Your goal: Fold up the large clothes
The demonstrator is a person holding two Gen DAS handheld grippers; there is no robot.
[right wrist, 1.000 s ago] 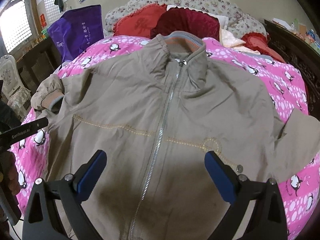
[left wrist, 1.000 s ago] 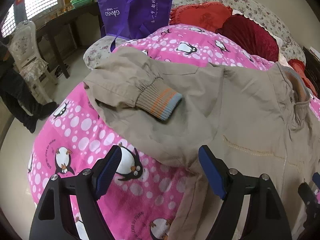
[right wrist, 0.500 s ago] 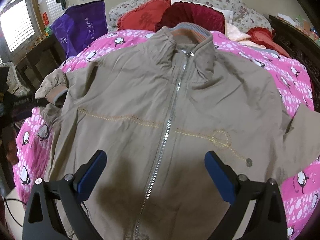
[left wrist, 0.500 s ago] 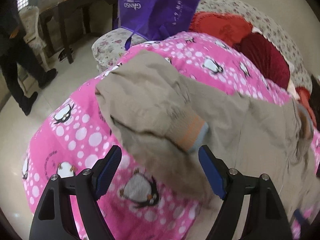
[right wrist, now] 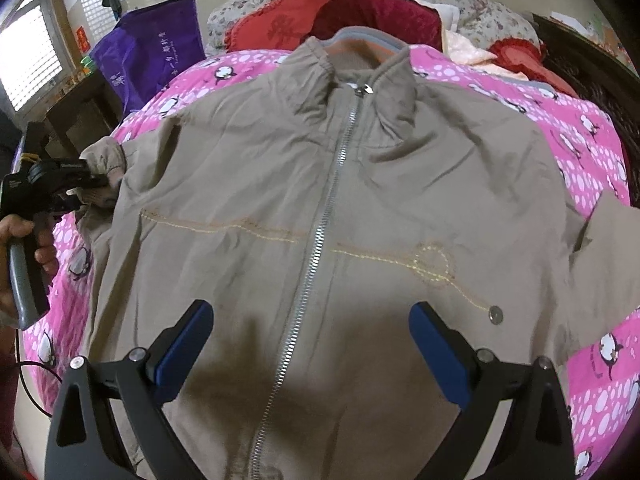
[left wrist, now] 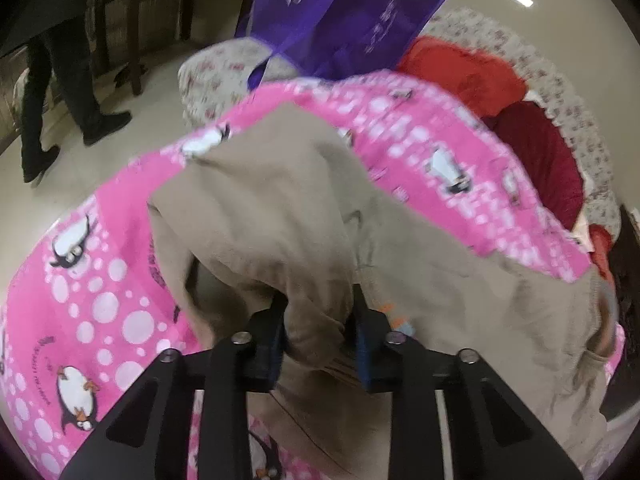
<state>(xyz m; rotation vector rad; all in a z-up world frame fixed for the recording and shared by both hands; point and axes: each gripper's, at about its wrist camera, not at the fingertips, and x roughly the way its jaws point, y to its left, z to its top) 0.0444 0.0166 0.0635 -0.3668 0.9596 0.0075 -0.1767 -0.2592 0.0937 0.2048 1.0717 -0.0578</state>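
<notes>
The jacket (right wrist: 320,220) lies flat, zipped, not folded yet. The left claw (left wrist: 318,344) pinches one sleeve (left wrist: 260,208). The right claw (right wrist: 310,344) is wide, holding nothing.

One jacket (right wrist: 340,208) lies on one pink quilt (right wrist: 592,152), with one zipper (right wrist: 320,236) down its front and one snap (right wrist: 495,314) near right. Two sleeves show: one left (left wrist: 256,216), one right (right wrist: 604,256). Two grippers are in view, the left (left wrist: 318,338) and the right (right wrist: 310,354), each with two fingers. Far off sit two red cushions, one bright (right wrist: 280,24) and one dark (right wrist: 384,16), and one purple bag (right wrist: 152,52) far left.
</notes>
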